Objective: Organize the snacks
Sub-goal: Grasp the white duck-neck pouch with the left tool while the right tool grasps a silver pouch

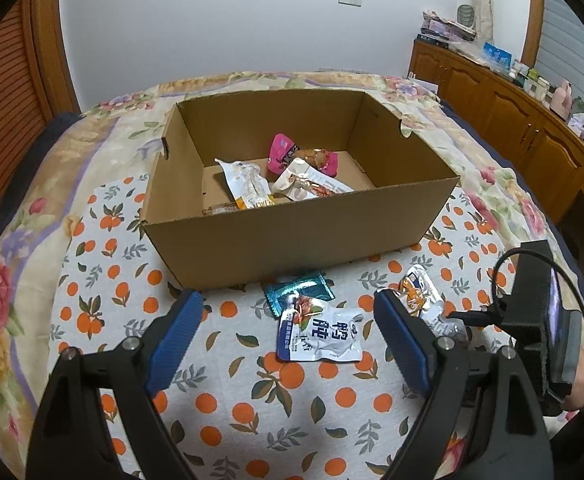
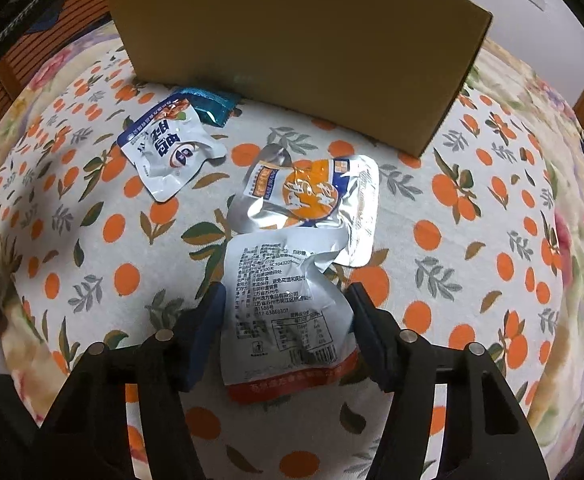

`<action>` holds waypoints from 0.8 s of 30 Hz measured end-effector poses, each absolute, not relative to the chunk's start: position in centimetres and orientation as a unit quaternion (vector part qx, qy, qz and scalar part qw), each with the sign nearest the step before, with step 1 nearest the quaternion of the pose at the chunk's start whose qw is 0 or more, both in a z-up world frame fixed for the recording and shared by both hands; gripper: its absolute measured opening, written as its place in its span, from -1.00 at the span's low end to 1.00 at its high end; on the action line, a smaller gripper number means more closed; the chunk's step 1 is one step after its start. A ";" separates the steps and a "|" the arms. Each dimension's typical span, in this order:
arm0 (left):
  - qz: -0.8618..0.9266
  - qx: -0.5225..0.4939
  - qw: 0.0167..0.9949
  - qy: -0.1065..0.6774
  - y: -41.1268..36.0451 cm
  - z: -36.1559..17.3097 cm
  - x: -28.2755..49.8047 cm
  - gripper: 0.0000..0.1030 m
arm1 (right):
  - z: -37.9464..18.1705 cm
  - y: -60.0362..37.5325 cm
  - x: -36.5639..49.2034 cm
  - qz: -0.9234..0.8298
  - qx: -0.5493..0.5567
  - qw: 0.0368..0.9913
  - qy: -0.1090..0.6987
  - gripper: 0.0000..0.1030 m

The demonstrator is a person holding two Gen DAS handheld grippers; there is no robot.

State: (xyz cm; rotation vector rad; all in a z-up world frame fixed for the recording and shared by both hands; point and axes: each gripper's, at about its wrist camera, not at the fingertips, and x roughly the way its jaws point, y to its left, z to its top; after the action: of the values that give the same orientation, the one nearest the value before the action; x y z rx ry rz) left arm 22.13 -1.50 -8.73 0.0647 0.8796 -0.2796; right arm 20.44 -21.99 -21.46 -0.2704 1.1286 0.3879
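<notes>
An open cardboard box [image 1: 292,232] on the bedspread holds several snack packets [image 1: 292,168]. In front of it lie a teal packet [image 1: 300,286] and a white-and-blue packet [image 1: 318,334]. My left gripper [image 1: 288,300] hovers open over these two with nothing between its fingers. In the right wrist view, a silver packet [image 2: 284,312] lies printed back up between the fingers of my right gripper [image 2: 286,292]. The blue pads stand at its side edges and I see no squeeze. A silver-and-orange packet [image 2: 312,196] lies just beyond, overlapping it.
The orange-print cloth [image 2: 452,240] covers the flowered bedspread [image 1: 20,280]. The box's near wall [image 2: 300,52] stands just behind the loose packets. The right gripper's body and cable [image 1: 532,312] sit close to my left gripper's right finger. Wooden cabinets [image 1: 512,112] line the far right.
</notes>
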 end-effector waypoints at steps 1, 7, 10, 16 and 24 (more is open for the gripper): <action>-0.133 0.030 0.894 0.426 -1.5 -8.9 22.2 0.70 | -21.4 -22.0 20.3 0.181 -0.127 0.818 0.531 0.21; -0.141 0.009 0.882 0.449 -1.9 -11.4 22.8 0.70 | -21.3 -22.8 19.8 0.167 -0.123 0.816 0.539 0.21; -0.151 0.004 0.872 0.466 -2.8 -13.1 23.1 0.70 | -21.4 -23.2 20.2 0.160 -0.117 0.818 0.541 0.21; -0.127 -0.003 0.853 0.506 -3.4 -16.5 24.0 0.70 | -21.4 -23.4 20.4 0.162 -0.117 0.820 0.537 0.23; -0.134 0.003 0.841 0.524 -4.6 -18.8 25.6 0.70 | -21.5 -23.5 20.7 0.166 -0.115 0.821 0.534 0.24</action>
State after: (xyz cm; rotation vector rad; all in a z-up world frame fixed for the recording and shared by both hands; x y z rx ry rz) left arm 25.64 -4.55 -18.80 0.0056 1.1081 -0.2840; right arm 20.74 -23.45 -21.52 -0.2455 1.1367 0.3541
